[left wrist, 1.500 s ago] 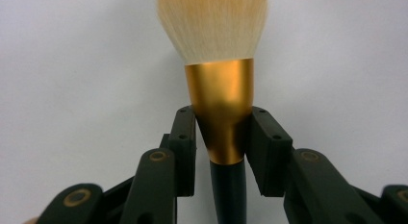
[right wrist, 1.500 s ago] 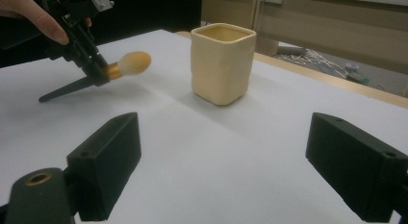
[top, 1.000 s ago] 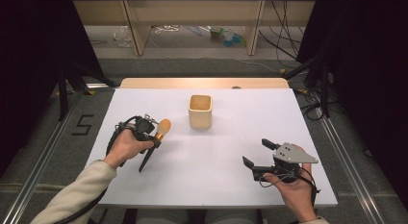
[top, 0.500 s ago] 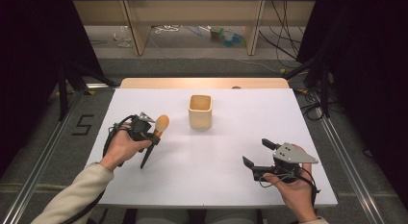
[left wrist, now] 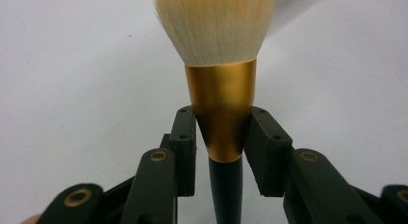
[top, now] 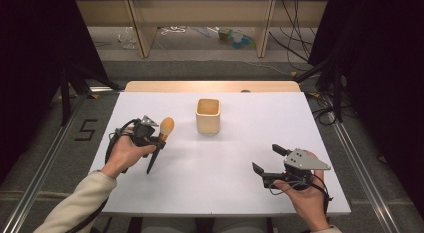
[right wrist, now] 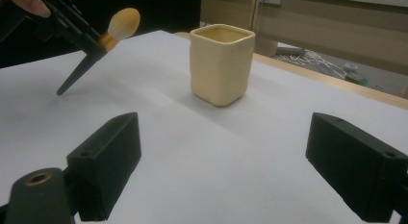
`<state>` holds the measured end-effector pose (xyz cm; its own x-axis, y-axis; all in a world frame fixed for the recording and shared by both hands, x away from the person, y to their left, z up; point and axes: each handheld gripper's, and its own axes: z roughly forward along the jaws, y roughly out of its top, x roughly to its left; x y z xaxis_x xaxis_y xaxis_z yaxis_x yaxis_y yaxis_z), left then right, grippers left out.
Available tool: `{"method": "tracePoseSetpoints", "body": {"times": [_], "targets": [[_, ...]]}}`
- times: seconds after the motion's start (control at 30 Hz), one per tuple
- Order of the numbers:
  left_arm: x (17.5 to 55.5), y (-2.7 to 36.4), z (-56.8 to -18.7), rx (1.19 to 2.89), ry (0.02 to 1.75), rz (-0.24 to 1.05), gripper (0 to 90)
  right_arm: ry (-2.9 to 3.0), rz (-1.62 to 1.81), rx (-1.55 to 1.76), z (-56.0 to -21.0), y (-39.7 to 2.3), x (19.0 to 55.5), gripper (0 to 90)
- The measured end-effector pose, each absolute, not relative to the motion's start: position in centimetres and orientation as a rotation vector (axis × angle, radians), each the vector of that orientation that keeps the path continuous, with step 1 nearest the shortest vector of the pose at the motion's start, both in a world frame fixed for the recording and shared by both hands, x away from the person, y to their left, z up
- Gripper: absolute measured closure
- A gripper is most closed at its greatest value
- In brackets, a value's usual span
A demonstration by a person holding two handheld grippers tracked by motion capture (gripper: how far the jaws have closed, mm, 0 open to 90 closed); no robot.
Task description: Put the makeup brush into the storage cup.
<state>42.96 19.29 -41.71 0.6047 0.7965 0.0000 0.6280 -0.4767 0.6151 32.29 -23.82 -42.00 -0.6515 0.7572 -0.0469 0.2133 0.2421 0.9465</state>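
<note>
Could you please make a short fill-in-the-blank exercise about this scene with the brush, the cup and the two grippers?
1. The left gripper is shut on the gold collar of the ____.
2. The bristle end of the brush points up and its black handle points ____ toward the white table.
3. The jaws of the right gripper stand ____, with nothing between them.
4. The cream cup stands upright on the table, and its opening looks roughly ____ in shape.

Missing words: brush; down; open; square
</note>
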Motion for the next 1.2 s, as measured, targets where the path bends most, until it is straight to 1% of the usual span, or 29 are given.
{"method": "tracePoseSetpoints", "body": {"times": [0.23, 0.3, 0.63, 0.8, 1.1, 1.2], "targets": [[42.8, 19.6, -41.3, 2.218, 1.114, 0.405, 66.0, 2.014, 1.414, 0.883, -42.0, -23.8, 32.3, 13.0], [42.7, 19.5, -41.1, 2.183, 1.119, 0.410, 66.0, 2.014, 1.413, 0.884, -42.0, -23.8, 32.3, 13.0], [42.5, 20.0, -40.3, 2.165, 1.086, 0.431, 66.0, 2.015, 1.414, 0.883, -42.0, -23.8, 32.3, 13.0], [42.3, 20.3, -40.1, 2.165, 1.056, 0.463, 65.9, 2.012, 1.419, 0.885, -42.0, -23.8, 32.3, 13.0], [41.9, 20.5, -39.8, 2.130, 1.040, 0.472, 66.0, 2.009, 1.415, 0.885, -42.0, -23.8, 32.3, 13.0], [41.7, 20.4, -39.8, 2.083, 1.050, 0.479, 66.0, 2.011, 1.414, 0.881, -41.9, -23.8, 32.2, 13.0]]}}
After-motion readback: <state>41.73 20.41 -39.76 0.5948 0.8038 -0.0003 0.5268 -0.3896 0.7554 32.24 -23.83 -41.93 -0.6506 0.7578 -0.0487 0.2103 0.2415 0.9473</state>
